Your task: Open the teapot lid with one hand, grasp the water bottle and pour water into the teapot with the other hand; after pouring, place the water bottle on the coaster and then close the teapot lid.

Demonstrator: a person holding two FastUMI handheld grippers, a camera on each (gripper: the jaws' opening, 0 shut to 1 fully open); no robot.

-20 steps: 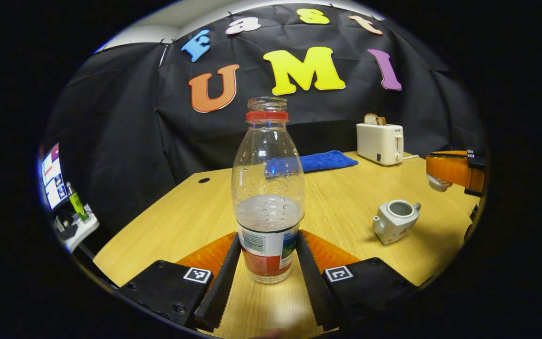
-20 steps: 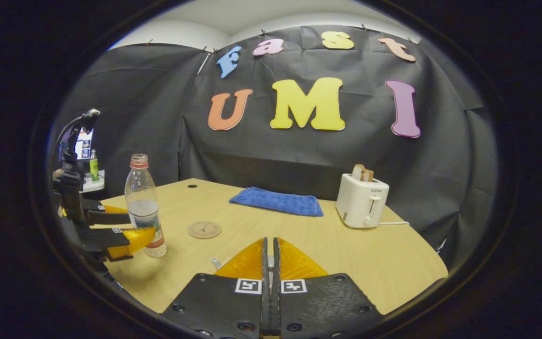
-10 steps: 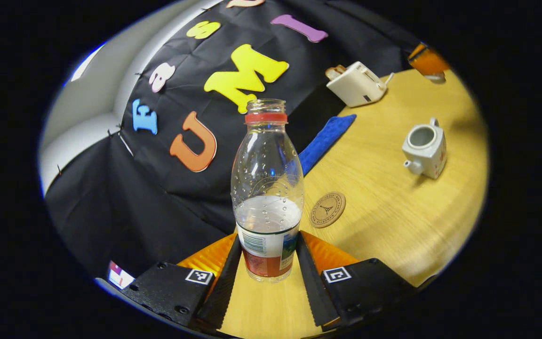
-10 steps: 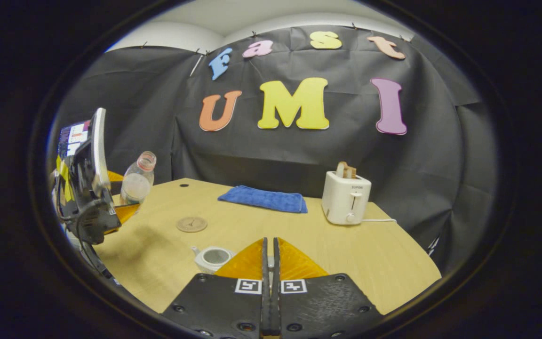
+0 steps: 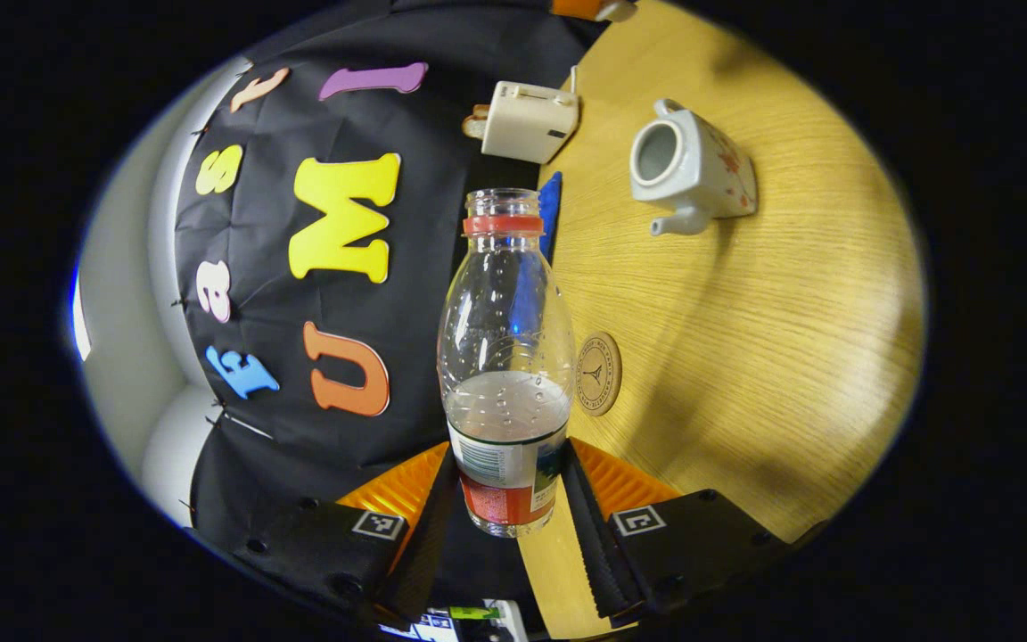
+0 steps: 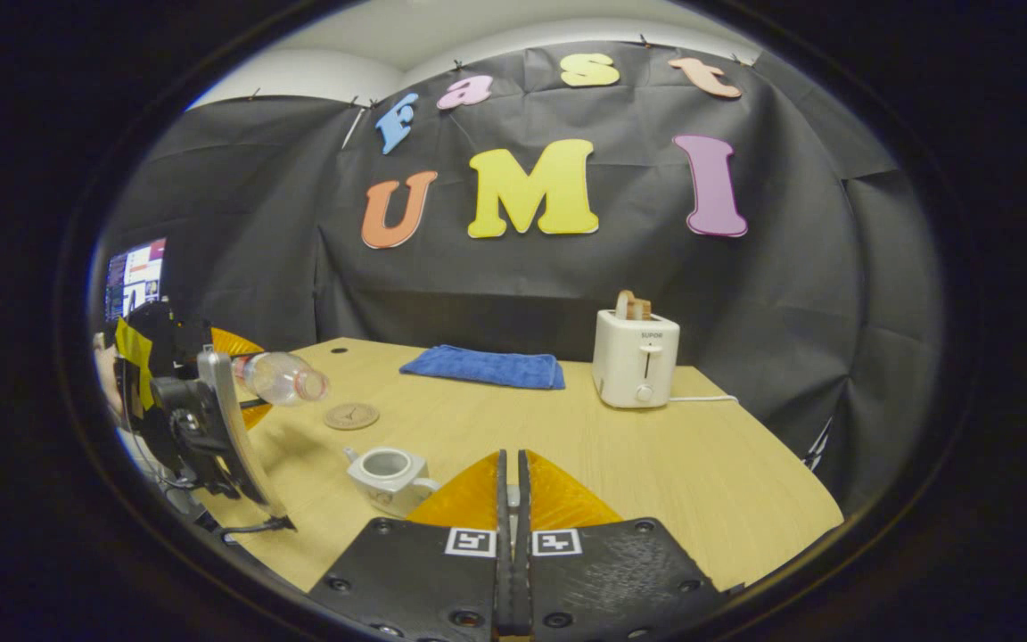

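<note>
Left gripper (image 5: pixel 505 526) clamped on water bottle (image 5: pixel 505 357), bottle tipped near horizontal, uncapped mouth toward teapot (image 5: pixel 687 169) but short of it. Teapot mid-table (image 6: pixel 656 464), lid off, opening empty. Bottle under half full. Coaster (image 5: pixel 598 373) bare, between bottle and teapot. Right gripper (image 6: pixel 511 535) fingers together above teapot; lid hold cannot tell.

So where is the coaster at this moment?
In the right gripper view the coaster lies flat on the table, left of centre, between the teapot in front and the towel behind, with the tilted bottle above its left.
</note>
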